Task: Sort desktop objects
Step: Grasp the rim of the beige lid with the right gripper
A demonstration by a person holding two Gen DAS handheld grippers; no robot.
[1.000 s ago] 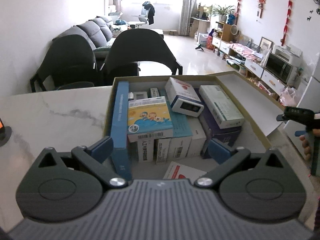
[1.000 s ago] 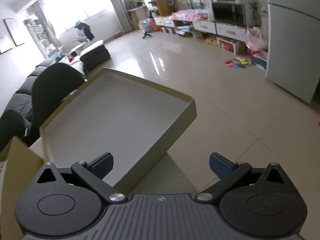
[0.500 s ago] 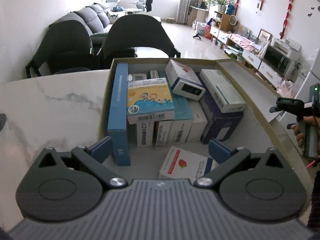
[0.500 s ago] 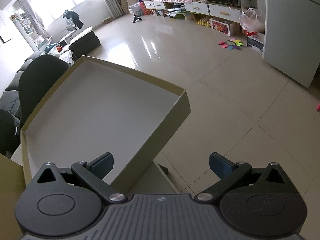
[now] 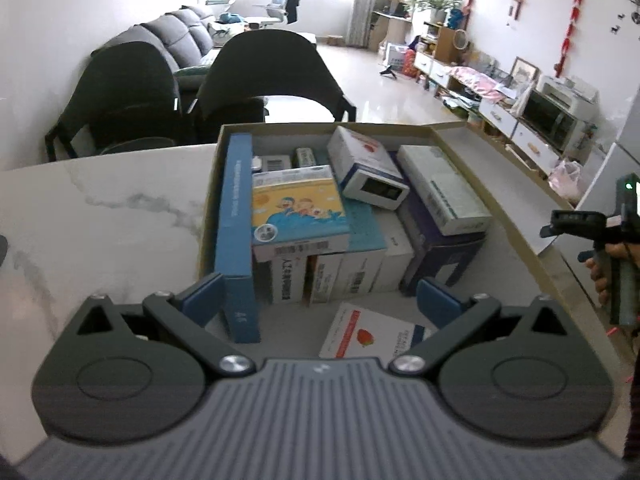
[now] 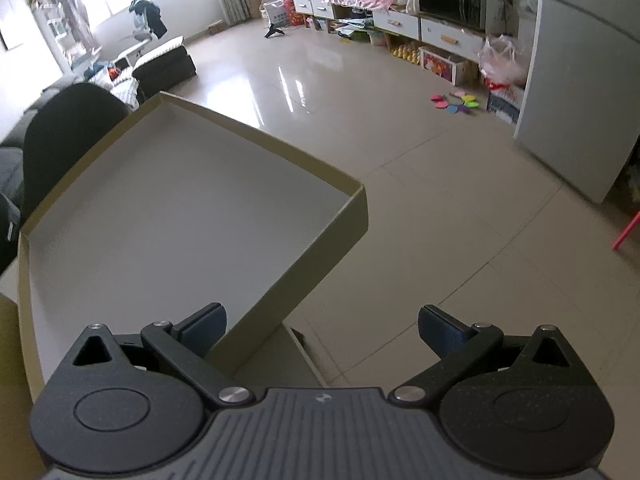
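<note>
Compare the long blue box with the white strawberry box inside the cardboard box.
The long blue box stands on edge along the left wall; the white strawberry box lies flat at the near end. The blue one is plain and longer; the white one carries a red strawberry picture. Both sit inside the cardboard box.

Box packed full on the table

Cardboard box is set at 12 o'clock on the table, its lid at 3 o'clock, chairs behind.
</note>
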